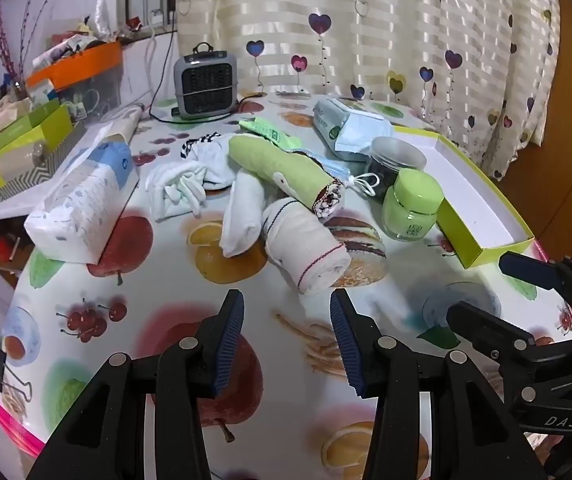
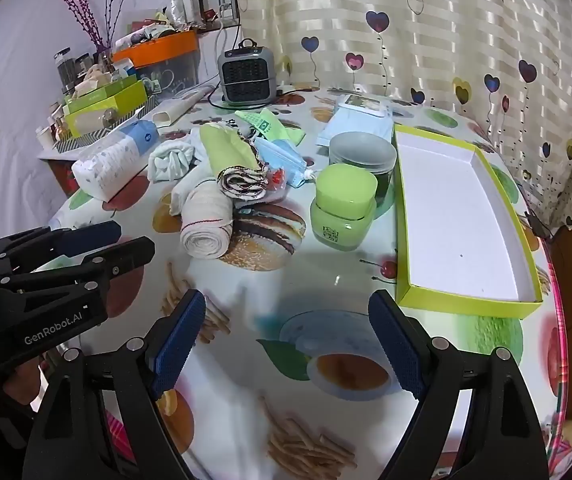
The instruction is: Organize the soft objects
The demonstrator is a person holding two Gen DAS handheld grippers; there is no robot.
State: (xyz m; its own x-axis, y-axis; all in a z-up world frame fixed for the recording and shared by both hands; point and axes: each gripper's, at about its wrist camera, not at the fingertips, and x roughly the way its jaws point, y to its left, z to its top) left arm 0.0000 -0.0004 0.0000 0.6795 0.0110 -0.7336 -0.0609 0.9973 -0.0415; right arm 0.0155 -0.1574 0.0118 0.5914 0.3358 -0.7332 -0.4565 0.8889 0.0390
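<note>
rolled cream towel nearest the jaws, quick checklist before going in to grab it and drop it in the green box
1. Left gripper jaws open, nothing between them: ok.
2. Right gripper jaws wide open and empty: ok.
3. Rolled cream towel within a clear approach, bare tablecloth in front of it: ok.
4. Towel free of its neighbours: not ok, the green rolled cloth lies against its far end and a white sock touches its side.
5. Green box open with room inside: ok.
6. Green jar stands close beside the box and may be in the carry path: cannot tell.
</note>
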